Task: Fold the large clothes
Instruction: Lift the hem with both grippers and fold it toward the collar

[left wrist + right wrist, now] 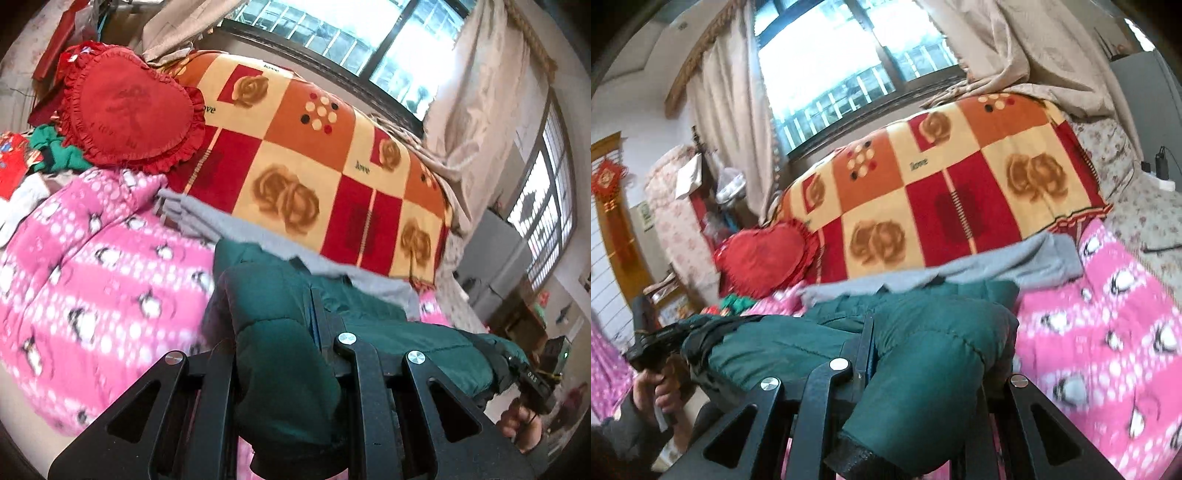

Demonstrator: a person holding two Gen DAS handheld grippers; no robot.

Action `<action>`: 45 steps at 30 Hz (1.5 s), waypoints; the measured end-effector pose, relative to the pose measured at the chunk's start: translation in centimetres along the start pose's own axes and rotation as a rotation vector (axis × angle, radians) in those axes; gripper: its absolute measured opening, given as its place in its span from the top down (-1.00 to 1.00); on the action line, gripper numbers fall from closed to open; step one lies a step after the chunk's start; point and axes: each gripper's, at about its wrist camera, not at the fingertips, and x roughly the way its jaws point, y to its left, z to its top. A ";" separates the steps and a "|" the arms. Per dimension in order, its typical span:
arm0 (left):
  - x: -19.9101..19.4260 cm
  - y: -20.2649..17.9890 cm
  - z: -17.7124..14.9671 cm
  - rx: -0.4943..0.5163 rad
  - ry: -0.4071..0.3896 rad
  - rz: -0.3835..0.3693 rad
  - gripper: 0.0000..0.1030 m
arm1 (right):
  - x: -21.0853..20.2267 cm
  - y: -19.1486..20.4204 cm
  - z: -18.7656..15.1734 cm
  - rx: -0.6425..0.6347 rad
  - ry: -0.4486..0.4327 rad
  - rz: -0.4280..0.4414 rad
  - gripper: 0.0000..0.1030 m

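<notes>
A dark green puffer jacket (280, 332) hangs between both grippers above the bed. My left gripper (314, 325) is shut on the jacket, with green fabric bulging over its fingers. My right gripper (868, 343) is shut on the jacket (923, 354) too, and a sleeve with a black cuff (849, 458) droops over it. Each gripper shows in the other's view, the right one (532, 380) at the right edge and the left one (657, 343) at the left, both with fabric pinched. A grey garment (229, 229) lies on the bed behind the jacket.
A pink penguin-print quilt (92, 280) covers the bed. A checked red-and-orange blanket (314, 155) is piled by the window. A red heart-shaped cushion (129, 110) leans on it. Curtains (491, 110) hang behind. A charger and cable (1160, 170) lie at the right.
</notes>
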 end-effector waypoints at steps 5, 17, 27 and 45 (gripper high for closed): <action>6.1 -0.1 3.6 -0.012 0.016 0.046 0.76 | 7.4 -1.2 4.2 -0.038 0.036 -0.115 0.71; 24.2 2.3 4.3 0.087 0.105 0.247 0.66 | 22.8 -9.2 3.1 0.016 0.225 -0.243 0.71; 30.6 4.8 2.7 0.036 0.175 0.297 0.63 | 27.8 -11.4 1.9 0.030 0.344 -0.268 0.71; 32.7 4.5 2.3 0.071 0.220 0.323 0.62 | 28.9 -12.2 0.4 0.079 0.349 -0.267 0.63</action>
